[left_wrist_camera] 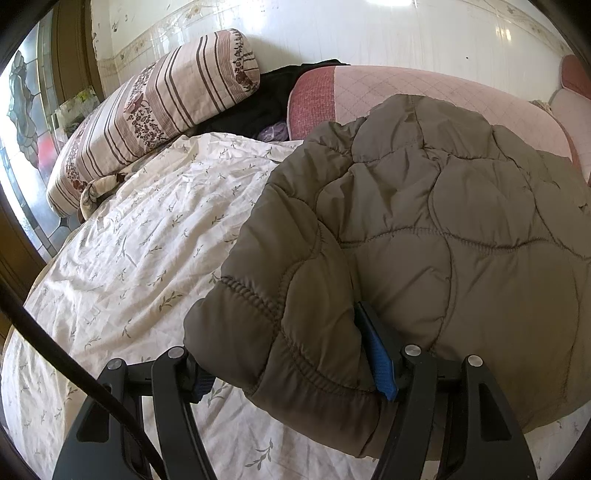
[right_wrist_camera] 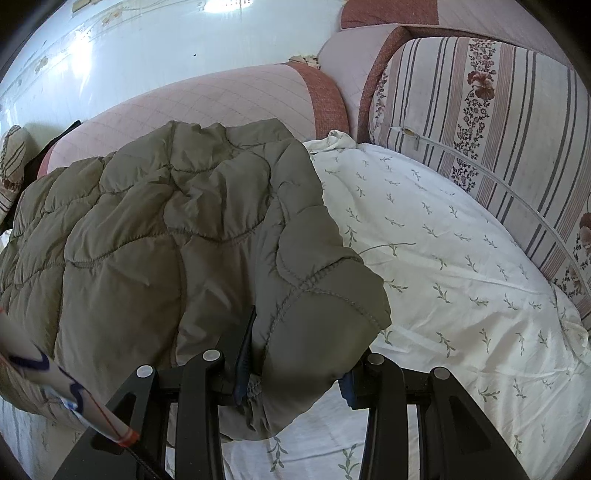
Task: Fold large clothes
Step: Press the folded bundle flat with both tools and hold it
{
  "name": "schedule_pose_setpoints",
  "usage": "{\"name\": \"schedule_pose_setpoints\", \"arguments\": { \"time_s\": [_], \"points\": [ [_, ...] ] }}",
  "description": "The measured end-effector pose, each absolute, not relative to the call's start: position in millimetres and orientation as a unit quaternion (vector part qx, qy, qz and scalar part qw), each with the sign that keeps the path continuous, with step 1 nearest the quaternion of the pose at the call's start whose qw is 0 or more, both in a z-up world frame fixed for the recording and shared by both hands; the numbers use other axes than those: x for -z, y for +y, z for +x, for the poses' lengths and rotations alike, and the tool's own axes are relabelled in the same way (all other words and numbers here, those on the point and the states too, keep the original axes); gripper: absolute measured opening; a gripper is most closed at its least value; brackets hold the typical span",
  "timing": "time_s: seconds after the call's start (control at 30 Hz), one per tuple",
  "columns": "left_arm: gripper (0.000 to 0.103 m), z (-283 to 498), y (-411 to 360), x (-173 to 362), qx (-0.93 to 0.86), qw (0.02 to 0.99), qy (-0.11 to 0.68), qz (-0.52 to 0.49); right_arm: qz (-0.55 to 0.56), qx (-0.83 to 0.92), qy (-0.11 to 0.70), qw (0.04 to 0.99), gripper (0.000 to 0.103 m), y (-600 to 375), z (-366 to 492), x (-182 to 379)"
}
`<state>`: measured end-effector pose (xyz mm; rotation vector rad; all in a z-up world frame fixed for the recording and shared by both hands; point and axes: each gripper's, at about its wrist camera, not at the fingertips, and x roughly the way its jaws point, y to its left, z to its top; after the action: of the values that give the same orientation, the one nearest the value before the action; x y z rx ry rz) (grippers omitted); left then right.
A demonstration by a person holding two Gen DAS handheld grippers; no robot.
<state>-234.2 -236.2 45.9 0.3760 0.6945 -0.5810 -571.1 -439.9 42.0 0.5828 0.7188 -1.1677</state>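
White cotton bedsheet printed with small green sprigs (left_wrist_camera: 140,236) covers a bed that fills both views, and it serves as the landmark for everything else. Beyond the sheet's far edge stands a glossy white tiled wall (left_wrist_camera: 332,33), with a long pink quilted bolster (left_wrist_camera: 424,88) lying along its foot. At one end of the sheet rests a striped pink-and-brown floral cushion (left_wrist_camera: 159,99), and a similar striped cushion (right_wrist_camera: 491,122) closes off the other end.

On the middle of the sheet lies the task's garment, an olive-brown quilted puffer jacket (left_wrist_camera: 424,221), spread out with its near edge bunched and lifted slightly off the sheet.

The left gripper (left_wrist_camera: 291,373), black with blue pads, is closed on a thick elastic-stitched cuff or hem corner of the jacket, the padding filling the gap between its jaws. The right gripper (right_wrist_camera: 295,373) likewise pinches a puffy corner of the jacket (right_wrist_camera: 166,229) at the opposite near end, its jaws set narrower around the bulk.

Judging from this, the fold is at its grasp stage: both near corners are secured, but no layer has yet been carried over. The next move probably calls for lifting both corners together and carrying them evenly toward the bolster side, keeping the edge taut so the padding folds flat rather than bunching.
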Motion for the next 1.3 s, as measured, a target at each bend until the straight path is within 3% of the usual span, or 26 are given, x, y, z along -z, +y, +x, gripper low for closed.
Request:
{"name": "schedule_pose_setpoints", "arguments": {
  "time_s": [0.8,1.3],
  "points": [
    [0.063,-235.3,-236.1,-49.3,0.278,0.882,0.332,0.184,0.240,0.530,0.334,0.741,0.039,-434.4,-573.5,-48.2],
    [0.053,-254.2,-206.4,-85.6,0.290,0.886,0.329,0.148,0.209,0.530,0.309,0.762,0.032,-406.9,-585.8,-81.6]
  ]
}}
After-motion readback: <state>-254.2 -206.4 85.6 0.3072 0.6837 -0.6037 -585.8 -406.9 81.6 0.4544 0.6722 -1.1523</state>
